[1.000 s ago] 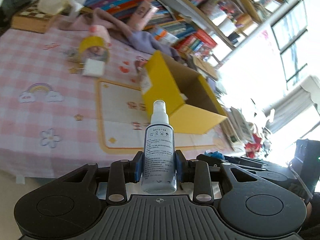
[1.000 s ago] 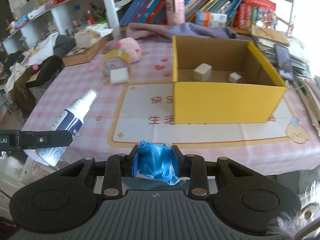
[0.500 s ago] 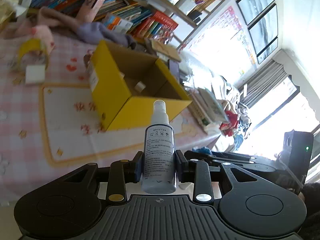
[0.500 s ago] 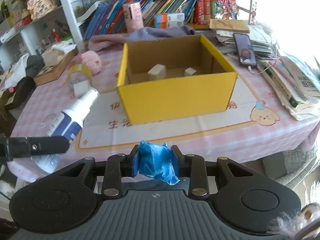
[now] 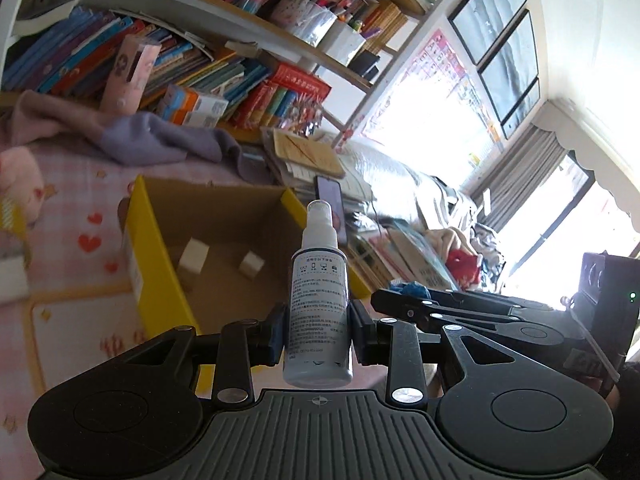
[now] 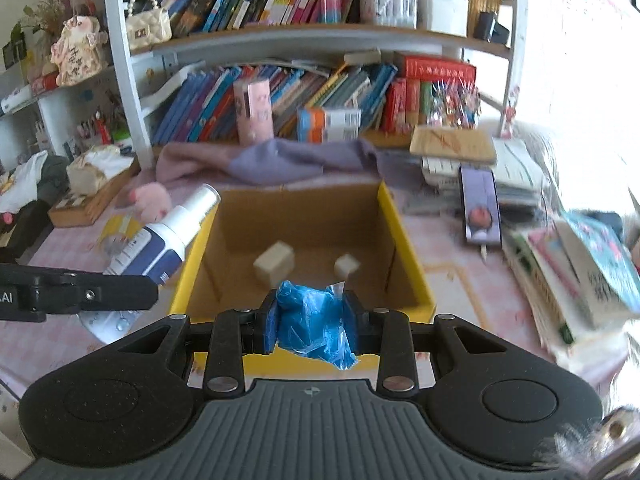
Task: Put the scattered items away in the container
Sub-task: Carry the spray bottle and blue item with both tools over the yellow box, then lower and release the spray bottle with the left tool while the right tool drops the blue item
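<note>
My left gripper [image 5: 318, 334] is shut on a white spray bottle [image 5: 319, 304] with a blue label, held upright above the near edge of the yellow cardboard box [image 5: 154, 280]. The bottle also shows in the right wrist view [image 6: 160, 240], at the box's left wall. My right gripper [image 6: 310, 322] is shut on a crumpled blue plastic bag [image 6: 312, 320], held over the near wall of the box [image 6: 408, 252]. Two small pale blocks [image 6: 275, 267] lie on the box floor.
A pink plush toy [image 6: 152, 202], a tape roll [image 6: 120, 224] and a purple cloth [image 6: 280, 160] lie on the pink checked tablecloth behind and left of the box. A phone [image 6: 480, 212] and stacked books [image 6: 580, 276] lie to the right. Bookshelves stand behind.
Both grippers have moved forward and up toward the box with their loads; the box now lies directly below and in front of them. Both grips are unchanged.
</note>
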Available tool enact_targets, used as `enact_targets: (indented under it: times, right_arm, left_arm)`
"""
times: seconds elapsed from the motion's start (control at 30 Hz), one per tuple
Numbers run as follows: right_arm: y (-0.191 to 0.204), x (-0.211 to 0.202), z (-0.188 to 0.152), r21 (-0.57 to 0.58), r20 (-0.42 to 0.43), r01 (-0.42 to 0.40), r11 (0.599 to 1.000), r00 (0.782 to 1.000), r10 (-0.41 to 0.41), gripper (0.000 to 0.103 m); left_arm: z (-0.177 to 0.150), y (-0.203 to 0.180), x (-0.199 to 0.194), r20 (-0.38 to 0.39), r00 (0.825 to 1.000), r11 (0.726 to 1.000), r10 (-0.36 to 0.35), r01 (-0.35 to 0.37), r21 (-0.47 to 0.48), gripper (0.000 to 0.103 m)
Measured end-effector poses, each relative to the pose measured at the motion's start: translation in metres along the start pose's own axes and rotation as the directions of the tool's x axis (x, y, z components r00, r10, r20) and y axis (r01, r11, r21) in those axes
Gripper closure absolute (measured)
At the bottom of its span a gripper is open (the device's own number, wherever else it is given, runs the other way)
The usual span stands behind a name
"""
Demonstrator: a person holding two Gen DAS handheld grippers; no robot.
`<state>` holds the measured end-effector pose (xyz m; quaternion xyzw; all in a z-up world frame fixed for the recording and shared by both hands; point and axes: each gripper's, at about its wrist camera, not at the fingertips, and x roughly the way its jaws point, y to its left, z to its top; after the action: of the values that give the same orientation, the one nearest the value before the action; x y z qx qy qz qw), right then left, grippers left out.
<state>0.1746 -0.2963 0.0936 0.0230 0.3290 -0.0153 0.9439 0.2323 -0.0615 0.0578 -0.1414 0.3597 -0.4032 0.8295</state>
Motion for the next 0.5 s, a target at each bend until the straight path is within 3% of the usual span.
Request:
enact_targets:
  times: [0.13, 0.3, 0.5]
  right_arm:
    - [-0.017, 0.030, 0.015, -0.064, -0.006, -0.001, 0.998, 1.000, 0.001, 0.073]
    - [-0.030, 0.081, 0.020, -0.205, -0.066, -0.034, 0.978, 0.998, 0.021, 0.073]
    - [-0.034, 0.150, 0.015, -0.327, -0.216, -0.153, 0.932, 0.973, 0.083, 0.073]
  left_arm:
    - [0.016, -0.001, 0.029, 0.000, 0.998, 0.998, 0.060, -0.060, 0.032, 0.072]
    - [0.023, 0.006, 0.071, -0.053, 0.987, 0.987, 0.153, -0.150, 0.053, 0.072]
    - [0.016, 0.013, 0.119, -0.122, 0.955, 0.961, 0.269, -0.259, 0.097, 0.072]
